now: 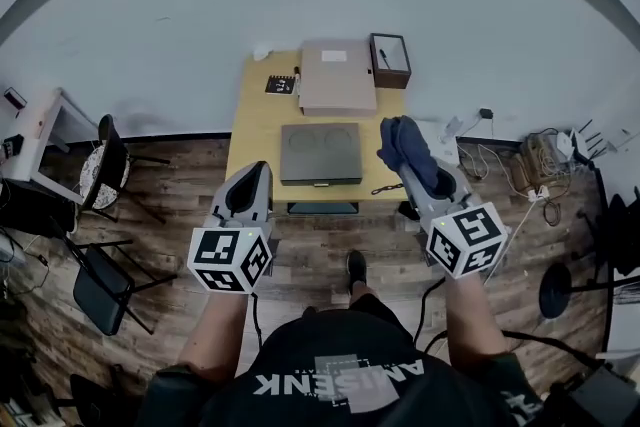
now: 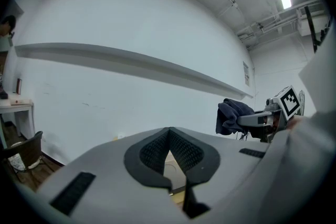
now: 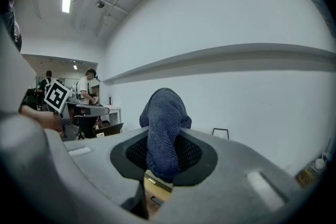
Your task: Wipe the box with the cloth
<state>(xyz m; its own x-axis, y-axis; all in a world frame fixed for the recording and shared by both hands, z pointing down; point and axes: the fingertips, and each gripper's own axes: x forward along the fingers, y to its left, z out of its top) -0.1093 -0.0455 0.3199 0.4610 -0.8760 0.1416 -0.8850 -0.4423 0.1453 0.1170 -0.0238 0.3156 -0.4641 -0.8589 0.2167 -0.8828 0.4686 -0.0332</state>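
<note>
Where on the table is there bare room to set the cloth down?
Widest bare patch: the left strip of the table, between its edge and the gray box, in front of the black card. The back is crowded with the tan box and open brown box. The right strip is narrow, partly hidden by the cloth.

- Two hand-held grippers: left gripper, right gripper.
- One dark blue cloth.
- Three boxes on one tabletop: a flat grey box, a beige box and a small dark open box.
- One black marker card.
- Two dark chairs on the floor: near chair, far chair.
</note>
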